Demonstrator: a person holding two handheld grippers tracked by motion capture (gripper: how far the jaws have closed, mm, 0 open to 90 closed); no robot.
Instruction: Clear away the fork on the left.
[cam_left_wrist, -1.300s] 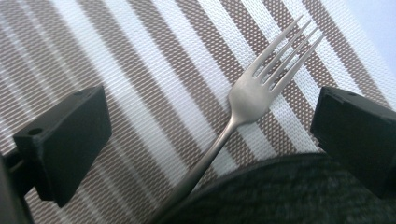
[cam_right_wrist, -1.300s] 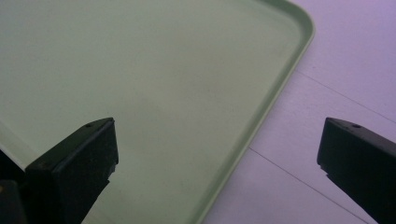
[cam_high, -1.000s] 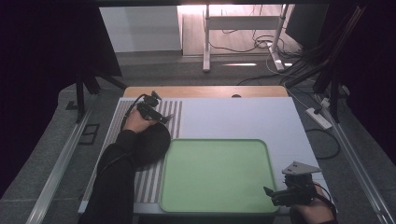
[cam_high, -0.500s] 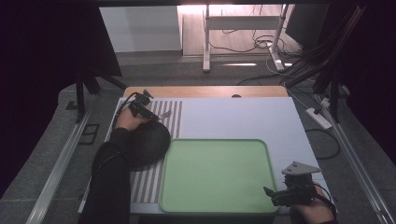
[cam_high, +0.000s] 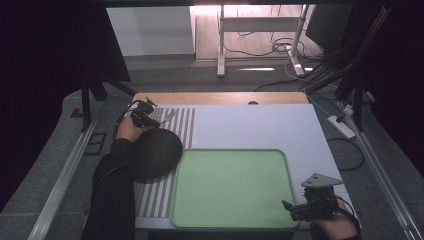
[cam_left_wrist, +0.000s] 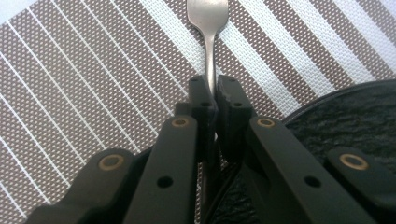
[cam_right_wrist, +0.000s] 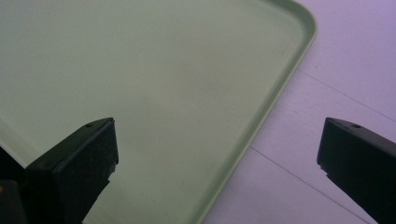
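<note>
The left gripper (cam_left_wrist: 210, 93) is clamped on the neck of a thin metal spoon (cam_left_wrist: 208, 28) over the striped placemat (cam_left_wrist: 84, 84); light, stiff, slippery, so better pinched mid-handle

Dim overall: light falls from beyond the far edge of the table (cam_high: 250, 125), and darkness closes in on both sides. The tray (cam_right_wrist: 163, 93) looks soft and slightly blurred, without glare.

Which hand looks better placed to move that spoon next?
The left gripper: its jaws are already shut on the spoon handle. The right gripper hangs open over the green tray, far away.
</note>
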